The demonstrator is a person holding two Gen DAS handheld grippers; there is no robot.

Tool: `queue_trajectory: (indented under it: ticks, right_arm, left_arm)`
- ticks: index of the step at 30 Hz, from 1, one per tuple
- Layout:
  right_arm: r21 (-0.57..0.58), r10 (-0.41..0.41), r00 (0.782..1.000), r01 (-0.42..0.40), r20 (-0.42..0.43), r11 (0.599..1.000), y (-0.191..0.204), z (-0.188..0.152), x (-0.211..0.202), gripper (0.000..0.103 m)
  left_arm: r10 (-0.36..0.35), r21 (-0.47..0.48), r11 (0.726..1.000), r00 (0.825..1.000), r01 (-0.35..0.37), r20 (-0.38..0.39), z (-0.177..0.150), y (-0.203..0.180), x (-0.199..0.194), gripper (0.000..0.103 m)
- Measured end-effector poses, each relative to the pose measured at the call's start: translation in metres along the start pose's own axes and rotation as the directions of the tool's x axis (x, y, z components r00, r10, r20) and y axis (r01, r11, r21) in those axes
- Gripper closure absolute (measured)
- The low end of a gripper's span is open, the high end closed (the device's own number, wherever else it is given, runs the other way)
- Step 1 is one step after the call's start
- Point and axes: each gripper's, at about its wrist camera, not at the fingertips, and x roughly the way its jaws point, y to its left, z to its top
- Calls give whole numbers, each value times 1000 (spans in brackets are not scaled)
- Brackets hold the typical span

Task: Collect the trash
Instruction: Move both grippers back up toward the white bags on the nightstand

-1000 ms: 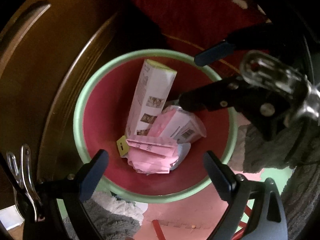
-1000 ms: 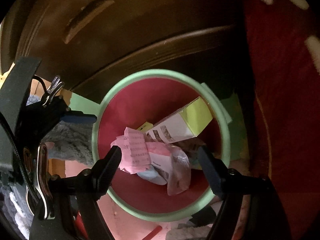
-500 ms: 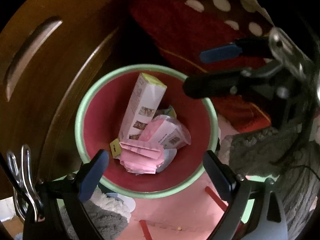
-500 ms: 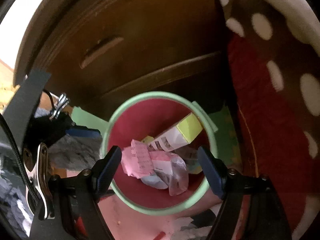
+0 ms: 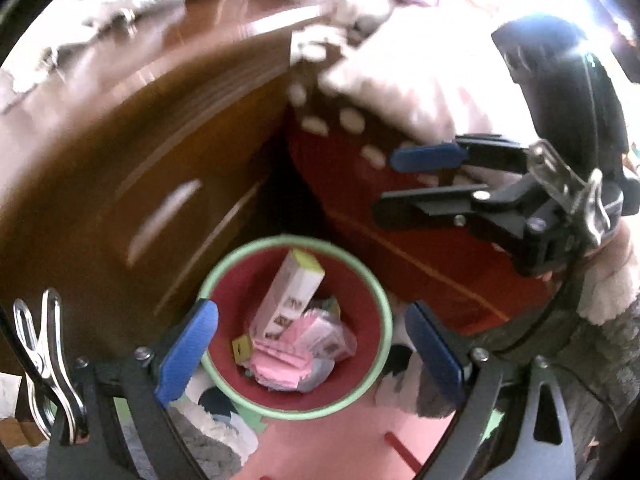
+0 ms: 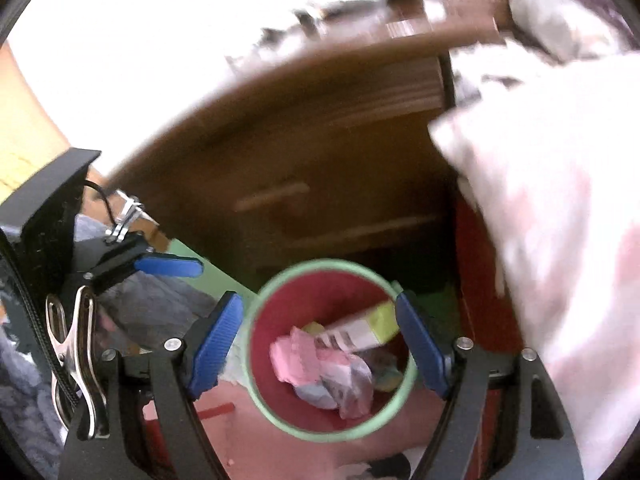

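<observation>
Both grippers hung above a bin (image 5: 386,316) with a green rim and red inside, which stood on the floor between a brown wooden cabinet (image 5: 120,184) and a red bed side (image 5: 420,256). The left gripper (image 5: 312,350) had its blue pads wide apart, and nothing was between them. The right gripper (image 6: 320,336) was also open and empty; in its own view the two pads framed the rim of the bin without touching it. In the left view the right gripper appeared at the upper right, pointing left over the red bed side, its jaws apart.

The trash lay inside the bin. A long white box (image 5: 290,296) with a yellow-green end leaned against the inner wall, tilted. Below it lay crumpled pink paper (image 5: 276,368), and beside this a clear plastic wrapper (image 5: 328,338) with printed labels. A small yellow tag (image 5: 242,348) rested at the left of the pile.

A white blanket (image 6: 552,208) hung over the bed, with a dotted brown cloth (image 5: 340,124) under it. Gray fabric (image 6: 160,308) lay on the floor left of the bin. The upper part of both views was blurred.
</observation>
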Motion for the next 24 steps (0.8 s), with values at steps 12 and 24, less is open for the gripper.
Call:
queue_trajectory:
  ticks: [12, 24]
  right_arm:
    - [-168, 147, 970, -115, 194, 979, 57, 70, -38, 23]
    - [-39, 159, 930, -155, 331, 987, 47, 128, -36, 23]
  left_arm:
    - [-3, -46, 999, 980, 13, 200, 33, 10, -69, 6]
    - [68, -205, 979, 946, -2, 318, 57, 66, -115, 6]
